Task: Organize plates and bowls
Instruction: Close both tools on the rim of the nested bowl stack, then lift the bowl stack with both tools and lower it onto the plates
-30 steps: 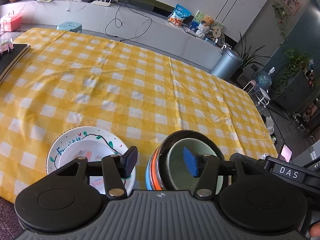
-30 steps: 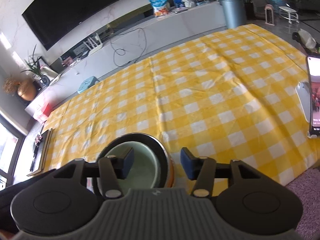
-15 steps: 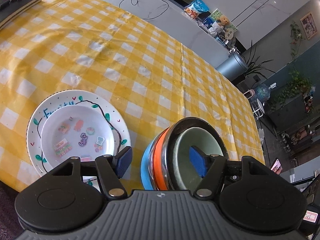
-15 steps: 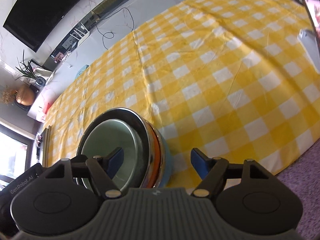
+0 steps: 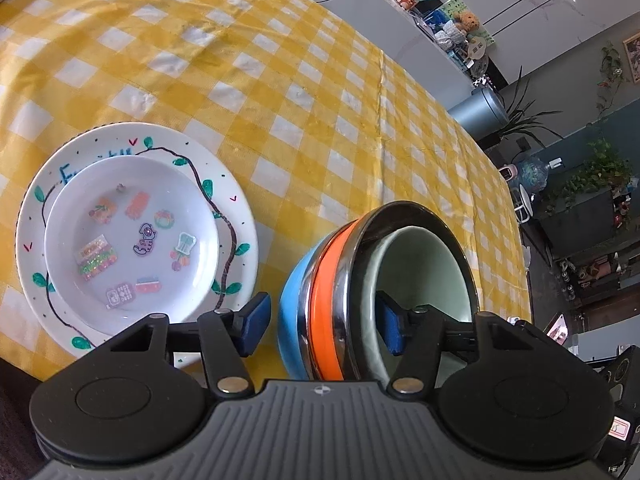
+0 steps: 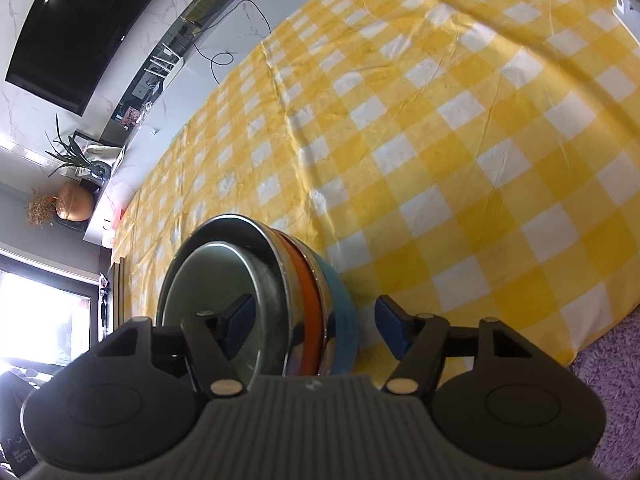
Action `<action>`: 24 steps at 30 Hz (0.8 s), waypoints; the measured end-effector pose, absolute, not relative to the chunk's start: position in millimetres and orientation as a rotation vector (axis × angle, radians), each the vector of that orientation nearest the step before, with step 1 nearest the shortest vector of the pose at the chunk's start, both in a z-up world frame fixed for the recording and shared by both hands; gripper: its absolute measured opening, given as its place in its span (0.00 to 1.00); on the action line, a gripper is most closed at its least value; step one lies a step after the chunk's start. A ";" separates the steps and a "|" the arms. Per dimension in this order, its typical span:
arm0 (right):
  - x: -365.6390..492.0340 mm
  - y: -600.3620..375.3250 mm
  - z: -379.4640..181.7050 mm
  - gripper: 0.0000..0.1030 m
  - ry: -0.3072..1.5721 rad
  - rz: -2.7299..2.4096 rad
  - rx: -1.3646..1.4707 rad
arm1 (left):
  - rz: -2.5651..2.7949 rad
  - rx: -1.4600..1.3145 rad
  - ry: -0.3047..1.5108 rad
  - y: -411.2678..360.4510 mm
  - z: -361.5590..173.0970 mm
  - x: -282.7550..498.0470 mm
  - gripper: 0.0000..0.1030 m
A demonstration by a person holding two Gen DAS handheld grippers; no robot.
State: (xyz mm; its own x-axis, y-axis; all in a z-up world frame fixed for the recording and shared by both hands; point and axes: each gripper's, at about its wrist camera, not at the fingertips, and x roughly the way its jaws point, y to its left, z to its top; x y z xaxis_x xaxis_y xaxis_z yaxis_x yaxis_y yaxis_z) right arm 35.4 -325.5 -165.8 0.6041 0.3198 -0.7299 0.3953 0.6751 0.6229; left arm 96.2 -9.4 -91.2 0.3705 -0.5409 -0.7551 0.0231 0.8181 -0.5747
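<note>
Surface: yellow-and-white checked tablecloth (image 5: 304, 92), creased along fold lines, mostly bare; near edge drops to a purple shaggy rug (image 6: 612, 408) on the right.
Bowl stack (image 5: 384, 292): near the table's front edge; pale green bowl innermost, then steel, orange, blue outermost.
Plates (image 5: 132, 232): just left of the bowls, apart from them; small white plate with stickers sits on a larger white plate (image 5: 236, 216) painted with a vine and blue lettering.
Left gripper (image 5: 324, 326): jaws apart, just been closing; straddles the stack's left wall, one pad outside the blue bowl, the other inside the green one; no pressing visible.
Right gripper (image 6: 312, 330): jaws apart, just been closing; straddles the stack's right wall the same way, clear gap at the outer pad.
Room, left wrist view: grey round bin (image 5: 480, 112), potted plants, snack bags and a teddy bear on a low white ledge.
Room, right wrist view: wall-mounted dark television (image 6: 84, 16), cables, round orange vase (image 6: 74, 206), bright window at left.
</note>
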 end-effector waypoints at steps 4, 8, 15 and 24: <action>39.7 -323.7 -170.9 0.61 0.971 -0.043 0.864 | -0.376 -0.521 1.168 -11.2 -95.2 98.6 0.59; 43.8 -321.9 -174.3 0.59 0.991 -0.037 0.855 | -0.381 -0.513 1.186 -13.3 -96.3 100.0 0.57; 48.4 -322.1 -178.9 0.48 1.008 -0.029 0.864 | -0.389 -0.489 1.196 -17.7 -93.3 101.7 0.51; 47.3 -319.6 -176.7 0.46 1.013 -0.048 0.858 | -0.387 -0.430 1.183 -24.0 -86.9 101.4 0.50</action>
State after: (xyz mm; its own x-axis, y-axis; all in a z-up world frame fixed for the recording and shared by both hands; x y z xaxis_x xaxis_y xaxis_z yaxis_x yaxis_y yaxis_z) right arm 47.3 -319.6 -176.7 0.5567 0.3394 -0.7582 0.4093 0.6821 0.6059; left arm 101.4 -24.0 -86.9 0.3309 -0.5043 -0.7976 0.0649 0.8554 -0.5139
